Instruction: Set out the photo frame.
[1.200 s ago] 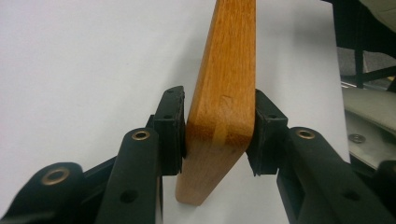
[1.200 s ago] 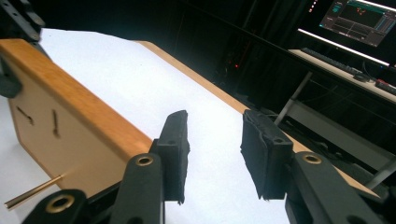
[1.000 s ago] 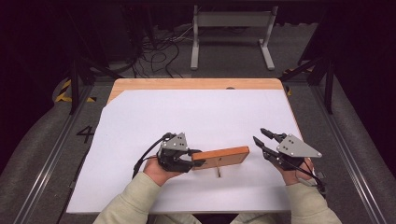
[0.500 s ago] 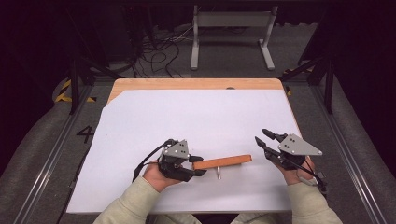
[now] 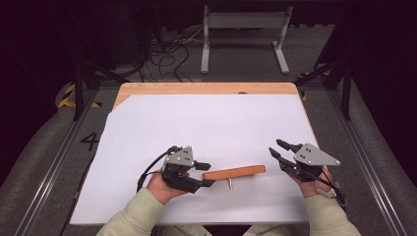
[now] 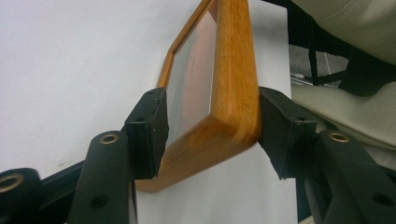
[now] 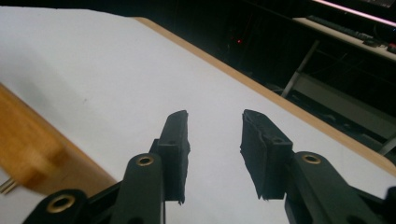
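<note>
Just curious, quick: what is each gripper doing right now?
Left gripper: jaws just been opening, picture frame between them, apparently released.
Right gripper: open, holding nothing.

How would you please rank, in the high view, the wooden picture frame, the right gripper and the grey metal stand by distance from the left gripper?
1. Wooden picture frame, between the left gripper's jaws.
2. Right gripper, across the white table's near edge.
3. Grey metal stand, on the floor beyond the table.

Bright tabletop; dark, dim surroundings
</note>
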